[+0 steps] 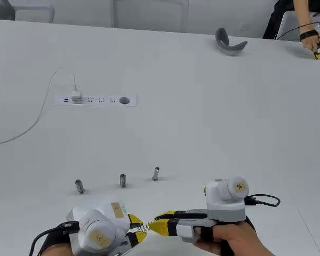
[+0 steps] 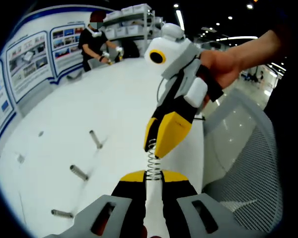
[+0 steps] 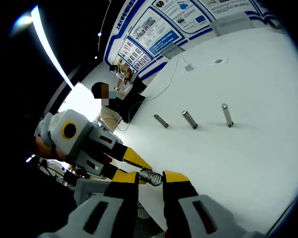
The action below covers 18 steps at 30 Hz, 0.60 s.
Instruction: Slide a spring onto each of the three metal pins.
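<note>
Head view: spring (image 1: 144, 228) above near table (image 1: 213, 133) edge, pinched at either end by jaws of left gripper (image 1: 135, 229) and right gripper (image 1: 159, 225). Right pin (image 1: 156, 173) bare, other two pins (image 1: 122, 180) sprung. Risk: uneven release at handover, spring flicking away, or overstretching if pulled apart.

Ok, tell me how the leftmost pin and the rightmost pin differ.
The leftmost pin carries a spring around it; the rightmost pin is bare, smooth metal. In the head view the leftmost pin sits nearer the person, the rightmost pin further back. Both are short grey pins in one row.
</note>
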Motion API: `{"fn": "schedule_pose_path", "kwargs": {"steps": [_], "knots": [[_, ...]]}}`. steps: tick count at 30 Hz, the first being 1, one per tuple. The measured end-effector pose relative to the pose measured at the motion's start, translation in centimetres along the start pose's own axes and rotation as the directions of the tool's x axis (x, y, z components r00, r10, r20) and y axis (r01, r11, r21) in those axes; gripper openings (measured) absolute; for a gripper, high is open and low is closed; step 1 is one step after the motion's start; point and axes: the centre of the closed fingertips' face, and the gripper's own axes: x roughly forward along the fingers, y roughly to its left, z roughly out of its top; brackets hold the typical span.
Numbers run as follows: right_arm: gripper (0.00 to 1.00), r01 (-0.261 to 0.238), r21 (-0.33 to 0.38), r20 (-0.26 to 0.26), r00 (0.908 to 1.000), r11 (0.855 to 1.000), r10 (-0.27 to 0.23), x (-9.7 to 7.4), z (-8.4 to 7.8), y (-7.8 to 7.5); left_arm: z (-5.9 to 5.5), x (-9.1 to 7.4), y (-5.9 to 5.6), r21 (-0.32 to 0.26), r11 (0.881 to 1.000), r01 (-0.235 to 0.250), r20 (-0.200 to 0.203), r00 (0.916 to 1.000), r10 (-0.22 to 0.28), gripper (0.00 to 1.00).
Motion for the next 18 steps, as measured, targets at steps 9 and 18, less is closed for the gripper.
{"fn": "schedule_pose_path", "kwargs": {"steps": [9,18], "knots": [[0.16,-0.027,-0.019,-0.029,0.9992,0.999,0.026,0.3,0.3,0.9,0.3,0.2,0.0,-0.005,1.000,0.006,0.010,0.9999,-0.006,0.10],[0.13,-0.019,-0.084,-0.066,0.9977,0.996,0.013,0.1,0.9,1.3,1.2,0.2,0.1,-0.006,1.000,0.017,0.042,0.9990,-0.017,0.10]]}}
